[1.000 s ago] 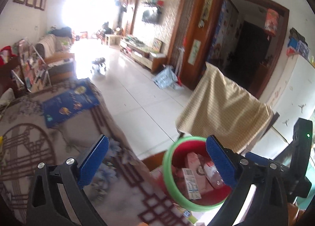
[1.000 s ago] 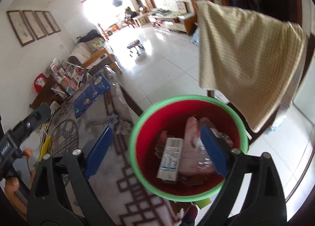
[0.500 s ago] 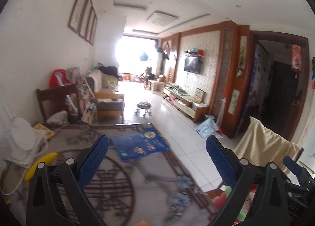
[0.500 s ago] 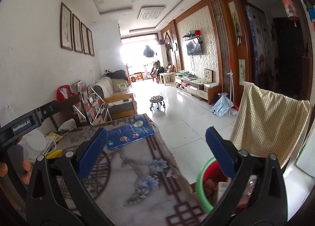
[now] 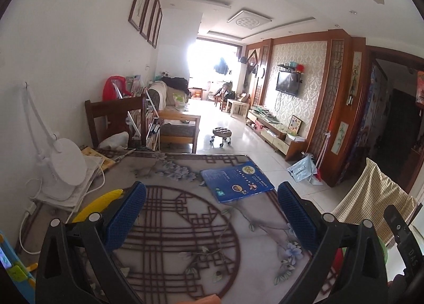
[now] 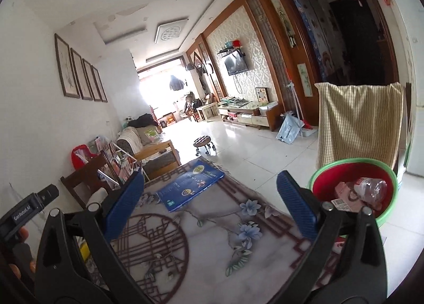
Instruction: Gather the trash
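**Both hand-held grippers wide, nothing held; trash sits in basin R of worktop**

L hand-held gripper [image 5: 211,210]: I hold it above the worktop [image 5: 169,227], aimed a bit downward across the patterned cloth. Blue pads spread wide, nothing btwn them. R hand-held gripper [image 6: 209,202]: same attitude, pads at full spread, nothing btwn them either. In the R view my other tool shows at far left edge w/ fingertips [image 6: 23,232] around it.

Containers: red basin w/ green rim [image 6: 328,167] stands off the worktop's right edge, below a chair draped in yellow checked cloth [image 6: 360,124]. Inside: clear plastic bottle [image 6: 371,187], pinkish cartons [image 6: 344,192], a small white box; rest a jumble, can't sort it.

On the worktop: blue book [image 5: 235,180], yellow item [image 5: 100,204] beside L pad – partly covered, can't ID. White lamp [image 5: 66,169] at left.

In L view the basin is nearly all hidden behind R finger.
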Action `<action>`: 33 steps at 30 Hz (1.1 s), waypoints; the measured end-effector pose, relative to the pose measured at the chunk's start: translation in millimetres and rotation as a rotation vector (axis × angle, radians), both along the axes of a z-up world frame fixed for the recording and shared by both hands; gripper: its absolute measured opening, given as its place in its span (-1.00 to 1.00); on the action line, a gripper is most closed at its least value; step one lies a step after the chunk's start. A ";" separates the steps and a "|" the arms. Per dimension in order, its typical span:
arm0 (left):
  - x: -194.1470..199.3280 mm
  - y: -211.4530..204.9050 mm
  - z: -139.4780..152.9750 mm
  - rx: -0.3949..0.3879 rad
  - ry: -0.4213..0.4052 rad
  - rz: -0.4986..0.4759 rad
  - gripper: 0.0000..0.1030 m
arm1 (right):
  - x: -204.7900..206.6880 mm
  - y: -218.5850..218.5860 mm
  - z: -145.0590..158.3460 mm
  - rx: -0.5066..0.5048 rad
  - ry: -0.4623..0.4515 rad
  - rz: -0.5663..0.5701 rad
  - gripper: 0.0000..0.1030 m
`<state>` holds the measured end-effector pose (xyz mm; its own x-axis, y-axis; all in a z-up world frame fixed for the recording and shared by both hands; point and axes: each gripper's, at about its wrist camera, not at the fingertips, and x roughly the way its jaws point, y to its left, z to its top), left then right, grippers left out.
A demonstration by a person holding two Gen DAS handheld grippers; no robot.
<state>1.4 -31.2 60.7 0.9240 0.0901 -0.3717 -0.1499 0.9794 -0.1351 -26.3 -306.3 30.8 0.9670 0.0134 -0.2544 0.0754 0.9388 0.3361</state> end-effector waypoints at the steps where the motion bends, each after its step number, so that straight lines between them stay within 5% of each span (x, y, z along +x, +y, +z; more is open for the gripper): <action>1: -1.9 3.8 0.1 0.001 0.001 -0.006 0.85 | -0.8 5.3 1.2 -0.015 -0.003 0.000 0.91; 33: 8.8 10.6 -13.3 0.001 0.075 -0.079 0.85 | 10.6 26.5 -3.9 0.000 0.081 0.034 0.91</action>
